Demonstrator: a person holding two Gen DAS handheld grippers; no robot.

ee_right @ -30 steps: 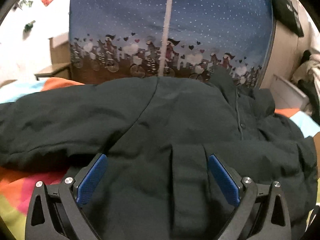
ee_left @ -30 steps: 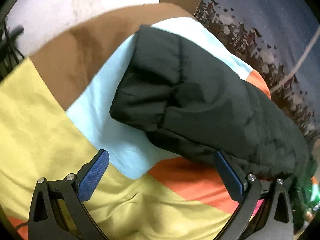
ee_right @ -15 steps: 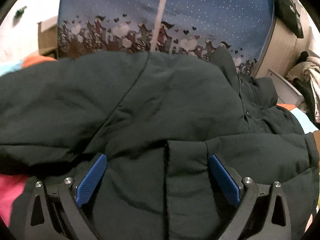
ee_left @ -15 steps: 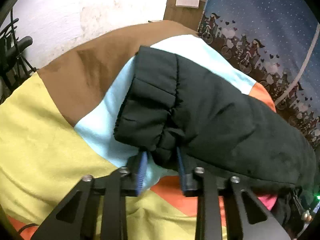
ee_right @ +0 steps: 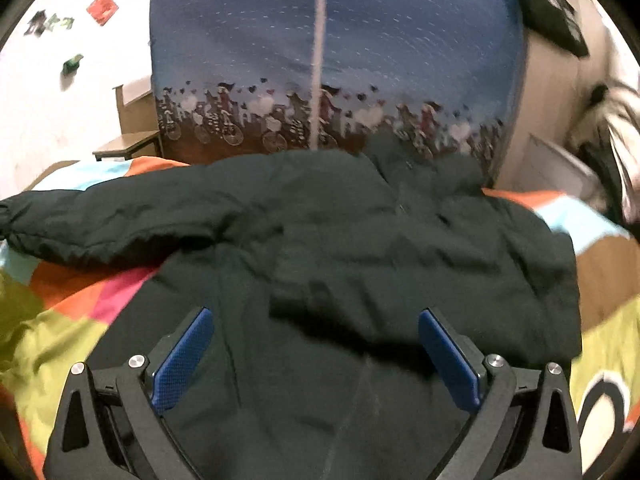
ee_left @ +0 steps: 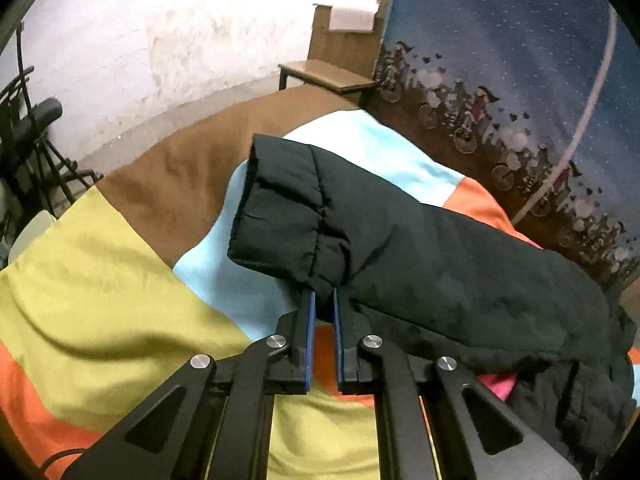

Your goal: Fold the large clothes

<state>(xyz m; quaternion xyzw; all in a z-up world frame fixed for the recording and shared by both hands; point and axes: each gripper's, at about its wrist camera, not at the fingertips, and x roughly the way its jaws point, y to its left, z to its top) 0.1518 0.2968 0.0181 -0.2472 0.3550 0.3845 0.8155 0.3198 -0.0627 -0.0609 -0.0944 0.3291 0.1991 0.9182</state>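
A black padded jacket (ee_right: 360, 248) lies spread on a bed with a colour-block cover (ee_left: 100, 264). In the left wrist view its sleeve (ee_left: 360, 236) stretches from the cuff at centre to the body at the right. My left gripper (ee_left: 322, 300) is shut on the sleeve's lower edge near the gathered cuff and holds it slightly raised. My right gripper (ee_right: 316, 344) is open and empty above the jacket's body, blue pads (ee_right: 184, 352) wide apart. The same sleeve (ee_right: 120, 220) shows in the right wrist view, reaching left.
A blue curtain with cartoon cyclists (ee_right: 320, 80) hangs behind the bed. A small wooden table (ee_left: 328, 76) stands by the white wall. A black tripod stand (ee_left: 32, 140) is at the far left. Clothes hang at the right (ee_right: 616, 128).
My left gripper went from open to shut on the sleeve near the cuff and has lifted it a little. My right gripper stayed open and drew back above the jacket.
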